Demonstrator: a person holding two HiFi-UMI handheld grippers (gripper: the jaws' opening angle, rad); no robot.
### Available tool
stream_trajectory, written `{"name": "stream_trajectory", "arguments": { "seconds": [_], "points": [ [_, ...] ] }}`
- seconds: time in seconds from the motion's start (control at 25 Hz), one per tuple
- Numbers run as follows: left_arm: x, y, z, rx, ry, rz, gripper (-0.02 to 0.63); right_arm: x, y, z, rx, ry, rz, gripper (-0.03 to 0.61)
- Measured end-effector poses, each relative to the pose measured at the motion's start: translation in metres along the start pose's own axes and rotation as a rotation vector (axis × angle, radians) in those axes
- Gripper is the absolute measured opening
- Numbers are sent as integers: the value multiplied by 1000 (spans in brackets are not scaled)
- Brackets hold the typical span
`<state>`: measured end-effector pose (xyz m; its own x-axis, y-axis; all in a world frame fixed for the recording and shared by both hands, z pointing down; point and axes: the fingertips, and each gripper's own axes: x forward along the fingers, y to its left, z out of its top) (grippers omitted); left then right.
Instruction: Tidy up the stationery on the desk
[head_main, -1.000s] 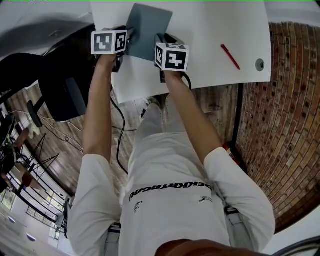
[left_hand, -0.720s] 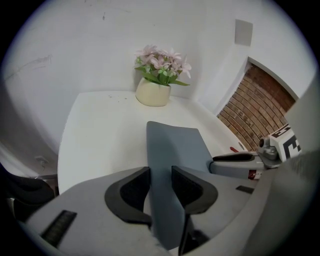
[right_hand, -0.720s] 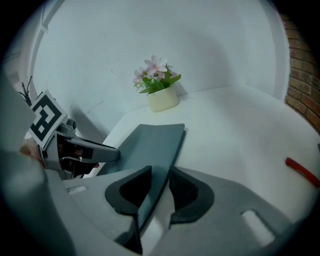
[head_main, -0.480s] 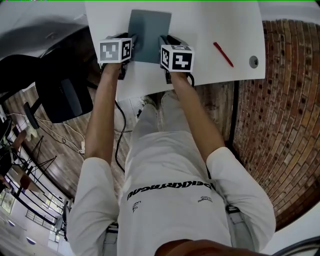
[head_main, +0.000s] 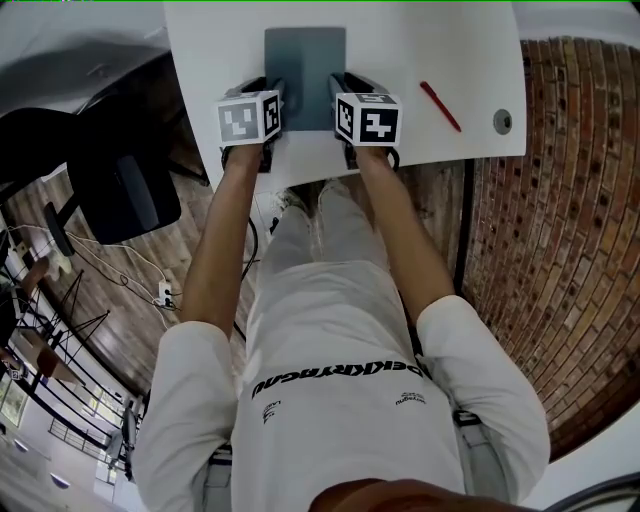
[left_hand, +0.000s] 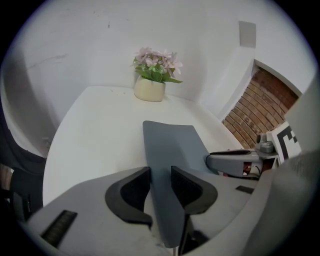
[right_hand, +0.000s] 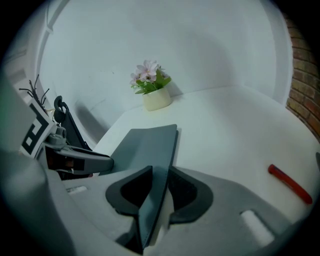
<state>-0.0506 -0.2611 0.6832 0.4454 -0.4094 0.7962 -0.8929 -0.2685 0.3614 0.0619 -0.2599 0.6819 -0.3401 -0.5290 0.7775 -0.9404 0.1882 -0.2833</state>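
Observation:
A thin grey-blue notebook (head_main: 305, 60) lies over the near middle of the white desk (head_main: 420, 40), squared to the desk edge. My left gripper (head_main: 277, 95) is shut on its near left edge, the cover (left_hand: 172, 150) running up between the jaws. On the near right edge my right gripper (head_main: 335, 90) is shut as well, and the cover (right_hand: 147, 145) rises edge-on between its jaws. A red pen (head_main: 440, 106) lies alone on the desk to the right (right_hand: 290, 183).
A small pot of pink flowers (left_hand: 151, 74) stands at the desk's far edge against the white wall (right_hand: 152, 90). A round grey grommet (head_main: 502, 121) sits near the desk's right corner. A black chair (head_main: 115, 190) is to the left, brick floor (head_main: 560, 230) to the right.
Both grippers have drawn the notebook nearer to the desk's front edge and turned it from tilted to square with the desk. The pen has stayed where it lay.

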Motion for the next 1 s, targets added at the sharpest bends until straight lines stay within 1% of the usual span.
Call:
{"name": "stream_trajectory", "arguments": {
  "seconds": [0.32, 0.52, 0.76, 1.0],
  "points": [
    [1, -29, -16, -92, -23, 9, 126, -14, -22, -4, -65, 8, 0, 94],
    [7, -49, -22, -123, -33, 17, 124, -21, -40, -5, -92, 18, -10, 92],
    [13, -69, -24, -126, -47, 26, 124, -33, -60, -8, -91, 6, -34, 91],
    [17, -75, -19, -125, -55, 37, 124, -37, -69, -9, -88, 8, -32, 92]
  ]
}}
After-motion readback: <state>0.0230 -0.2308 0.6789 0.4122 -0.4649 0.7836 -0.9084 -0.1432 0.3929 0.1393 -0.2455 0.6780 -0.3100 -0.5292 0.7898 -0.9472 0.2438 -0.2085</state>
